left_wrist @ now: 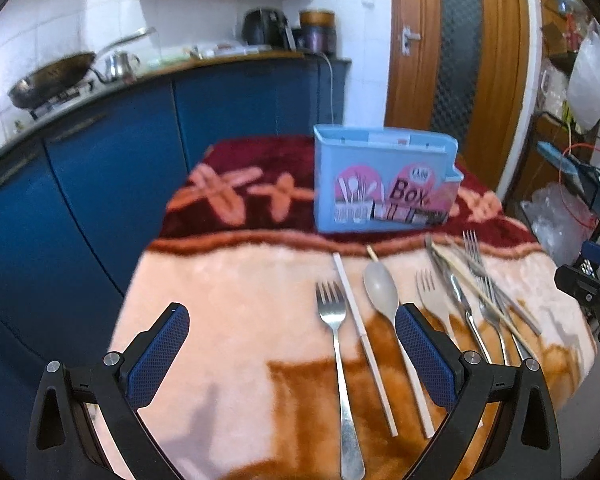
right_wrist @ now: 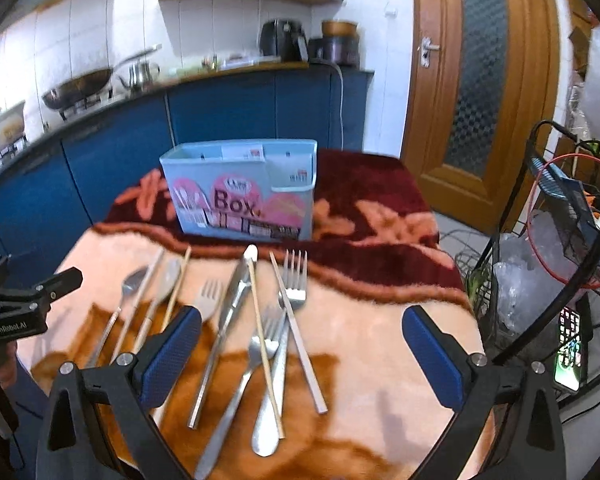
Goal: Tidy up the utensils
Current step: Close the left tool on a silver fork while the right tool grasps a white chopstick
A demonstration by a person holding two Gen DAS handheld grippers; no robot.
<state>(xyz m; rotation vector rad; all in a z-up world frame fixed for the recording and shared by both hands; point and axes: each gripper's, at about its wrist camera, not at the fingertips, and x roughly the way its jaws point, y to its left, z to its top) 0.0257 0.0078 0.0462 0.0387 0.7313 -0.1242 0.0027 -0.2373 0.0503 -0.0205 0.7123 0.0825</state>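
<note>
Left wrist view first: the left gripper (left_wrist: 292, 344) hangs over the blanket-covered table (left_wrist: 228, 320) with its blue pads spread wide and nothing between them. Under it lie a steel fork (left_wrist: 338, 344), a pale chopstick (left_wrist: 362, 336) just right of it, and a beige plastic spoon (left_wrist: 384, 292) whose handle runs behind the right pad. Further right there's a beige plastic fork (left_wrist: 430, 292) and then a crossed heap of steel cutlery and chopsticks (left_wrist: 480, 288).

At the far end, on the dark red part of the blanket, stands the light blue utensil holder (left_wrist: 384, 184). Its sticker reads "Box" in big letters (the smaller print above and below is too blurry for me). There's a lower side pocket on its right end.

In the right wrist view the right gripper (right_wrist: 300, 360) is also wide open and empty, hovering over the heap: a table knife (right_wrist: 224, 320), two steel forks (right_wrist: 292, 280) and loose chopsticks (right_wrist: 264, 340) all overlapping. The other gripper's body at the left edge has "GenRobot.AI" printed on it (right_wrist: 10, 330).

Room-wise: the left half of the blanket is bare, and so is the near right corner. The right table edge drops off close to a wire rack (right_wrist: 540, 280) with cables and a lit phone (right_wrist: 568, 354). Blue kitchen cabinets (left_wrist: 100, 168) run along the left and far side.
</note>
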